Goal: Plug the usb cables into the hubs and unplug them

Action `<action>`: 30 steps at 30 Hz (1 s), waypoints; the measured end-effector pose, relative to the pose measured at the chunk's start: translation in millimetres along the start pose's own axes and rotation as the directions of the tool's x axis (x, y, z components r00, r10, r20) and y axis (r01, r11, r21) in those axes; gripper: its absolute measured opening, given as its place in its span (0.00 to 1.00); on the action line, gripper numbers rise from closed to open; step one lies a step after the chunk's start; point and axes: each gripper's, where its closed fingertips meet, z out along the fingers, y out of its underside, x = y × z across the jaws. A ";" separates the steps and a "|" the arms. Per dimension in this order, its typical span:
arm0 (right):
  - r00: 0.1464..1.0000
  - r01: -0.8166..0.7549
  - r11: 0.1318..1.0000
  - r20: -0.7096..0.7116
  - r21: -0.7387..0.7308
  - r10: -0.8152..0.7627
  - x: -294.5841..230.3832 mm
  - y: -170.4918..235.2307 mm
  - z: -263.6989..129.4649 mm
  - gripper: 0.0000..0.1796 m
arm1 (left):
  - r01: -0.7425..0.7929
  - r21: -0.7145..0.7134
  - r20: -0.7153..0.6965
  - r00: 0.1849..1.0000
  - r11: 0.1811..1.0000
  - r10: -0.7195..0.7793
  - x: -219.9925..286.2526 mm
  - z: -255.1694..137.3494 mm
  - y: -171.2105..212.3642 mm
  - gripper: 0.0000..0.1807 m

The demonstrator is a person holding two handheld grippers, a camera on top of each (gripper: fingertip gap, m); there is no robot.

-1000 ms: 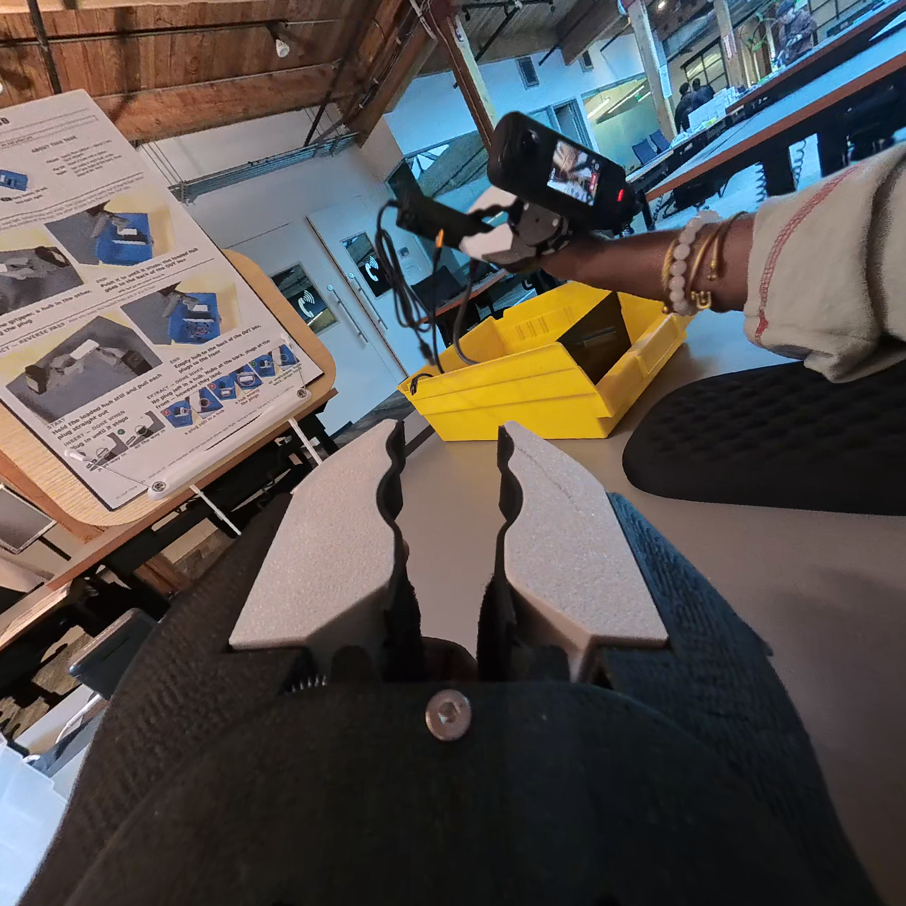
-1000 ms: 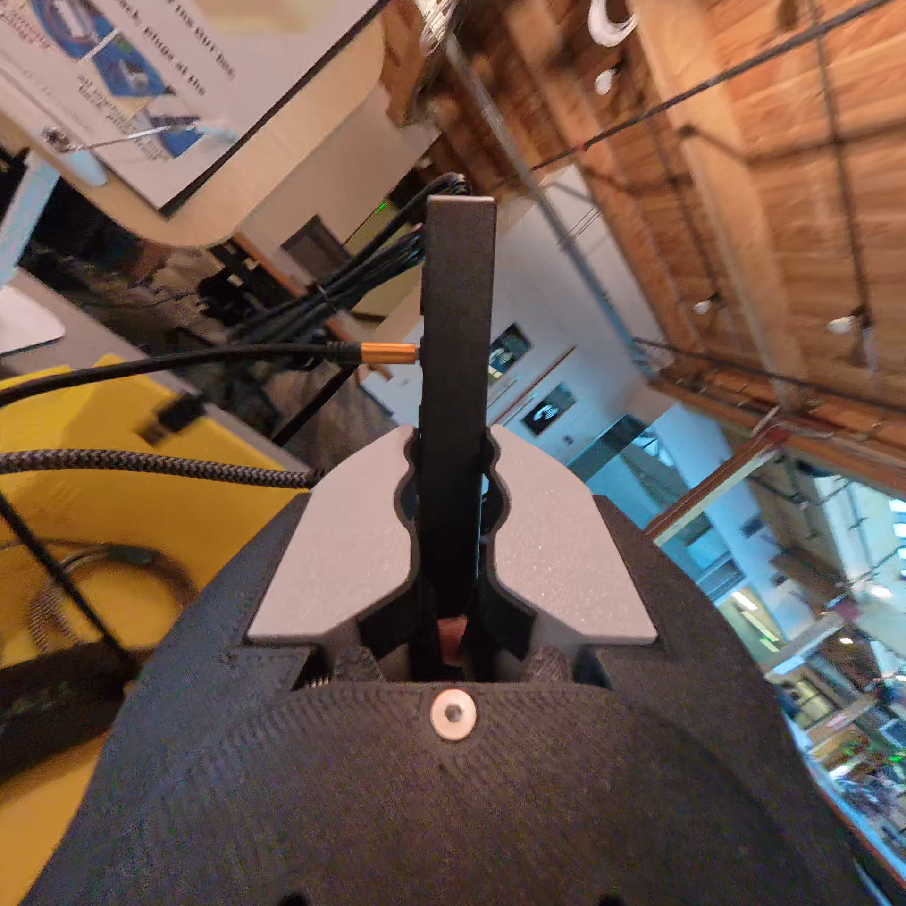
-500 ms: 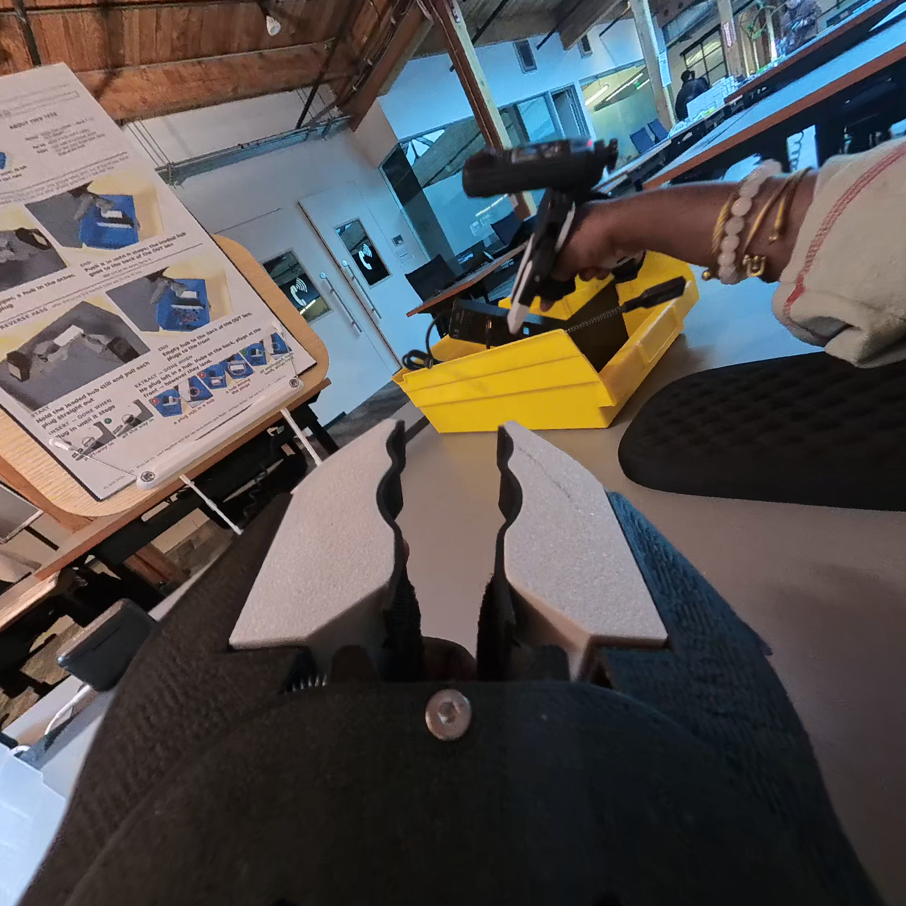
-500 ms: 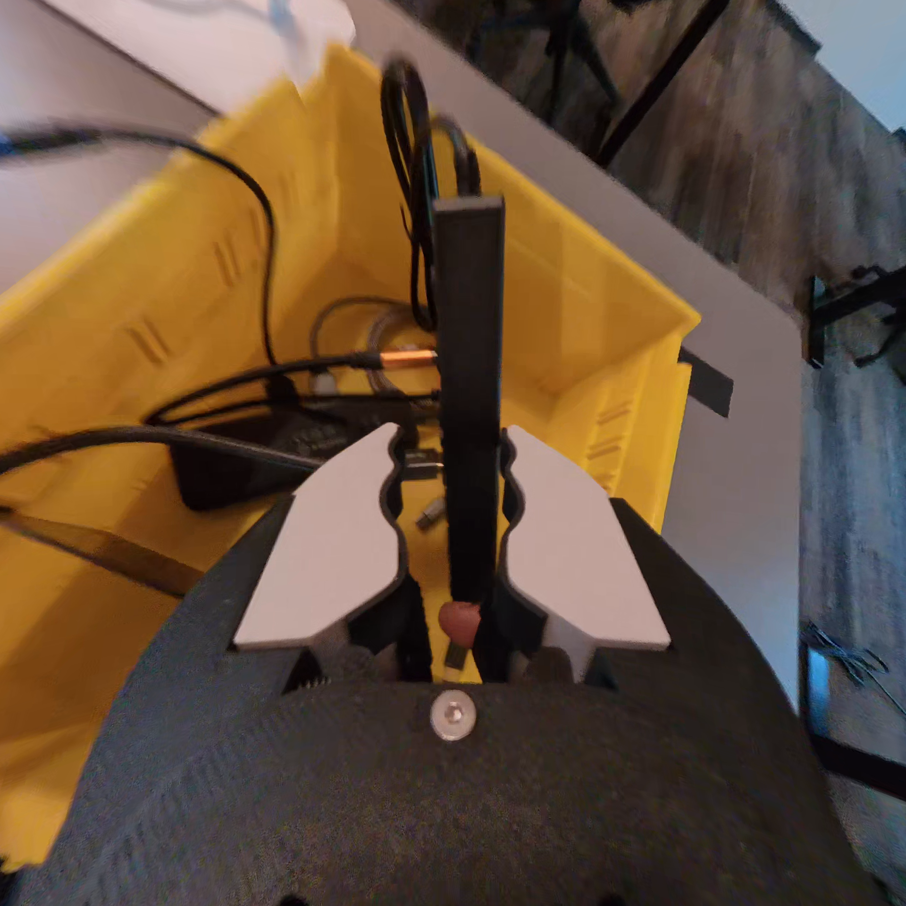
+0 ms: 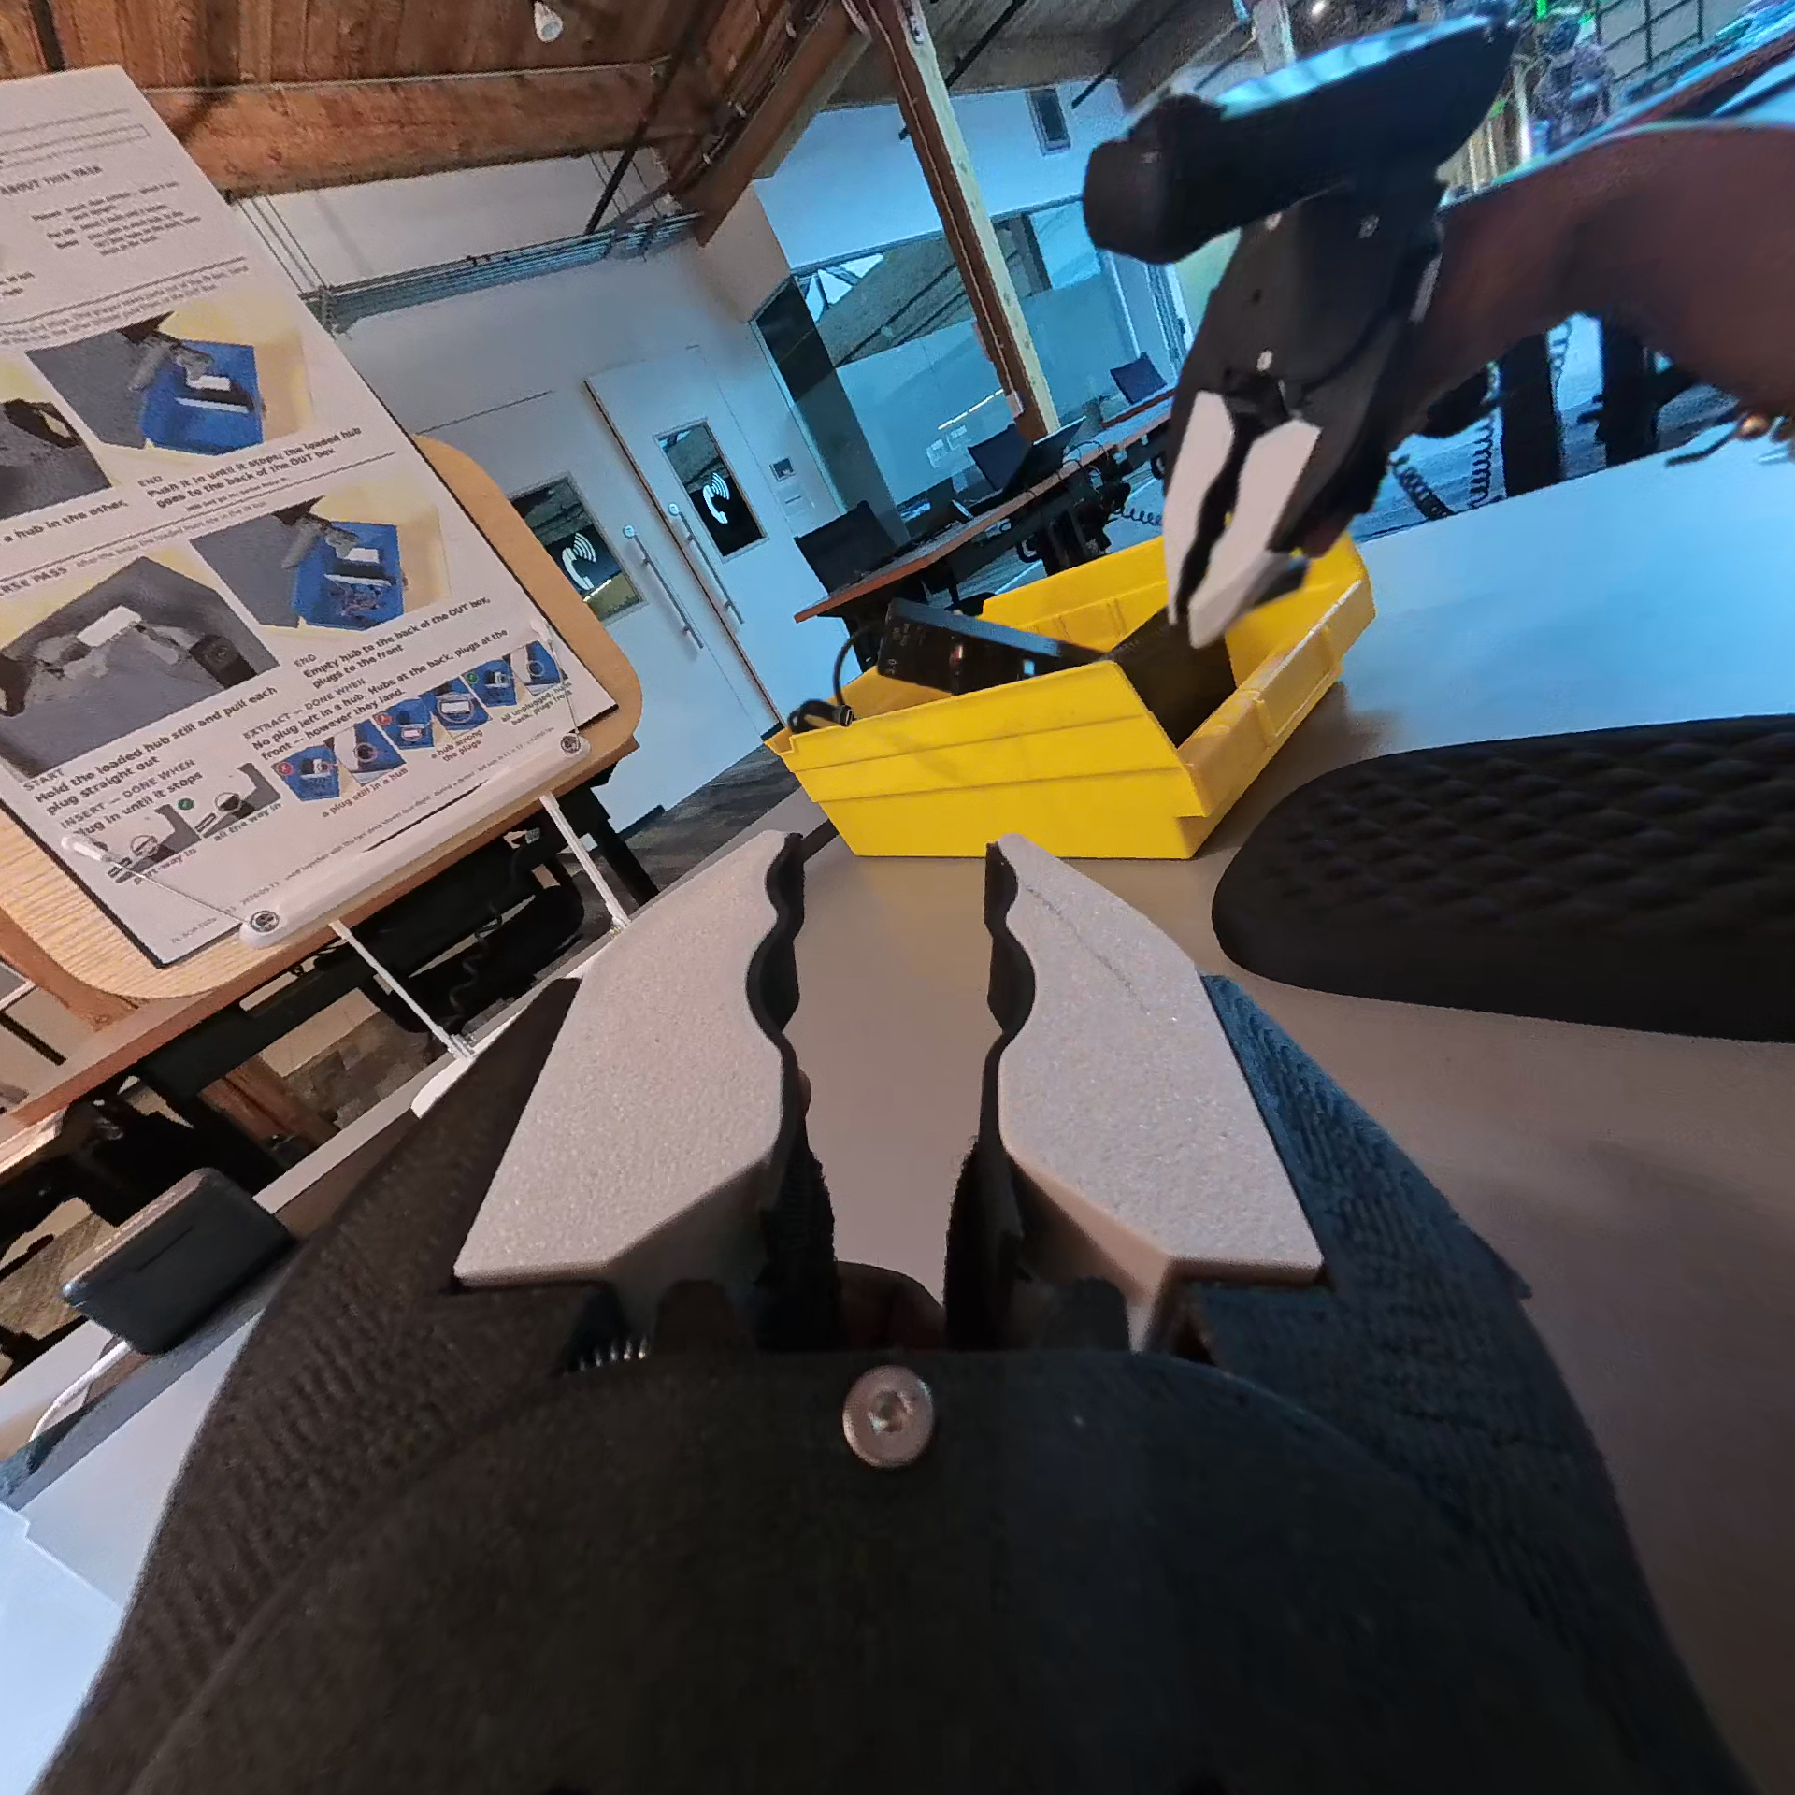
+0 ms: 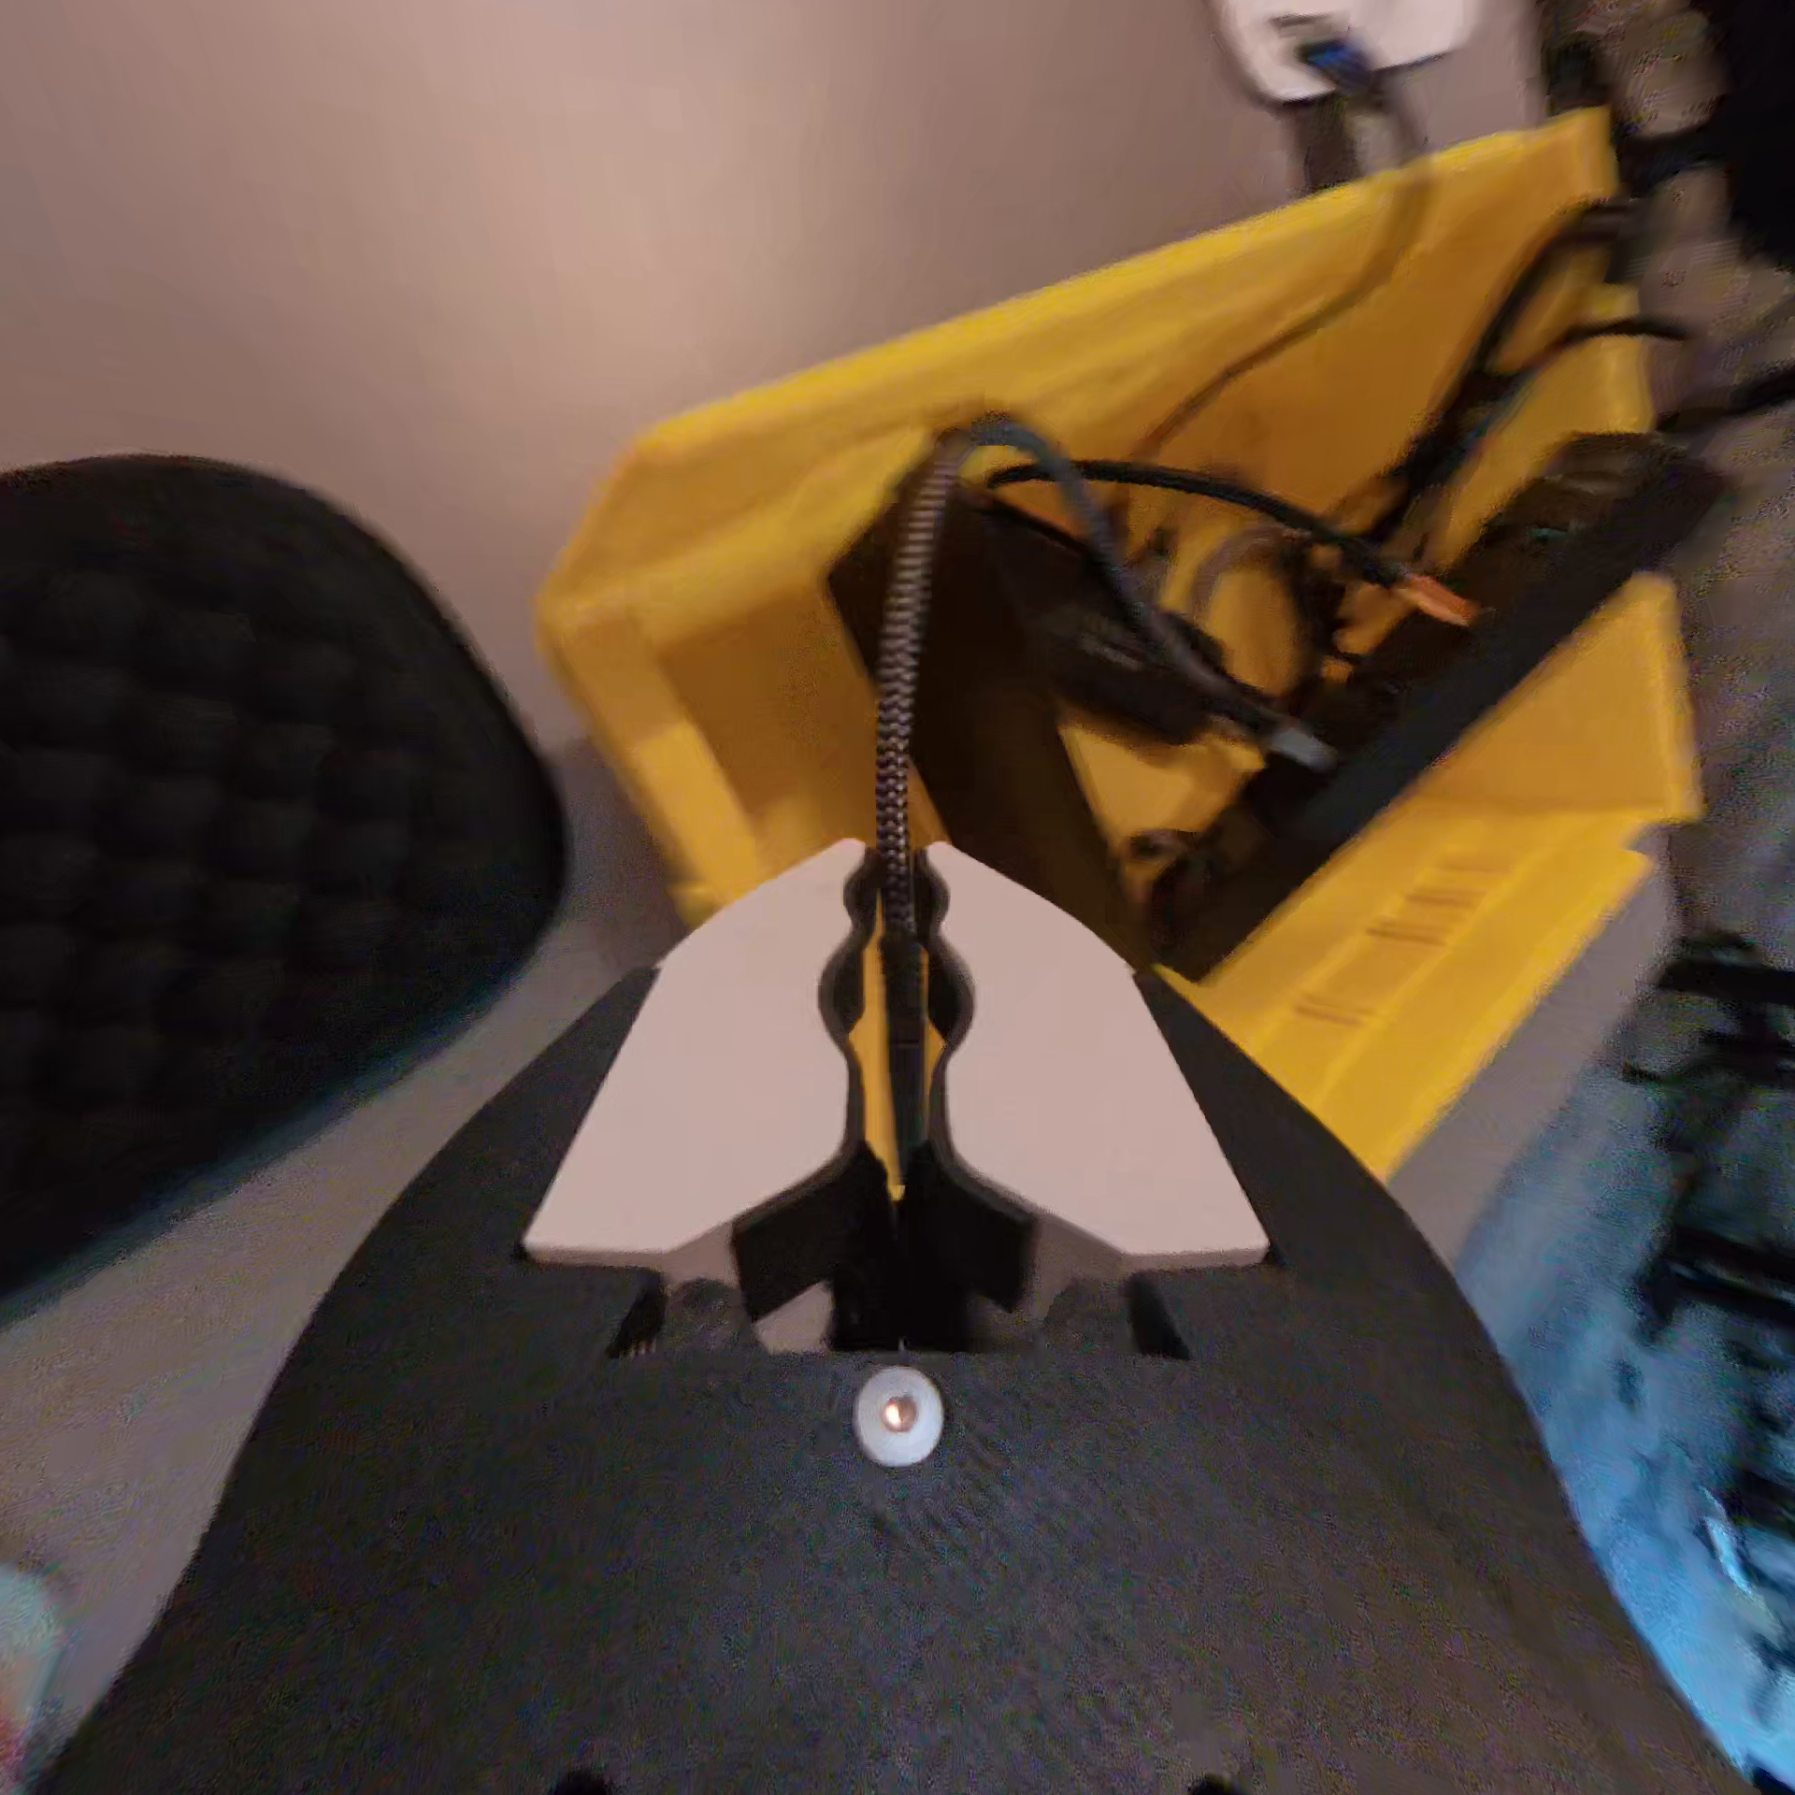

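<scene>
My right gripper [image 6: 896, 860] is shut on a black braided usb cable [image 6: 898, 680] that rises out of the yellow bin [image 6: 758, 544]. A long black hub [image 6: 1486, 660] lies in the bin among several tangled cables, one with an orange plug [image 6: 1438, 607]. In the left wrist view the right gripper [image 5: 1219, 573] hangs over the bin [image 5: 1000, 777], with the hub [image 5: 962, 656] leaning on the bin's far edge. My left gripper [image 5: 894, 874] is open and empty, low over the grey table, short of the bin.
A black textured mat [image 5: 1506, 874] lies on the table right of the left gripper, also seen in the right wrist view [image 6: 243, 826]. An instruction board [image 5: 243, 583] stands on an easel past the table's left edge. A black divider [image 6: 971, 738] stands in the bin.
My right gripper has let go of the hub, which now lies in the bin, and has shut on the braided cable. The left gripper has barely moved.
</scene>
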 end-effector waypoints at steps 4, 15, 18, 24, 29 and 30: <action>0.943 0.090 0.995 -0.326 0.037 -0.073 65.2 -14.8 -18.4 0.06 | 0.005 -0.006 -0.004 1.000 1.000 -0.005 0.4 1.6 0.8 0.20; 0.994 -0.060 0.993 -0.097 -0.103 0.050 78.6 21.0 48.6 0.10 | 0.121 -0.214 0.012 0.993 0.969 -0.121 -3.4 3.7 36.0 0.20; 0.992 -0.097 0.995 -0.088 -0.032 0.094 80.1 14.9 39.2 0.23 | 0.132 -0.226 0.016 0.991 0.965 -0.132 -4.3 3.1 37.9 0.20; 0.989 -0.120 0.988 -0.070 0.093 0.127 81.2 7.0 20.7 0.26 | 0.119 -0.242 0.008 0.993 0.963 -0.121 -2.5 3.2 40.0 0.20; 0.956 -0.277 0.918 -0.016 0.285 0.294 90.3 -7.8 7.9 0.25 | 0.116 -0.247 0.002 0.993 0.962 -0.120 -1.5 3.8 41.0 0.20; 0.942 -0.318 0.907 -0.012 0.275 0.335 92.8 -3.6 8.3 0.25 | 0.115 -0.247 0.001 0.993 0.962 -0.118 -1.3 3.9 41.0 0.20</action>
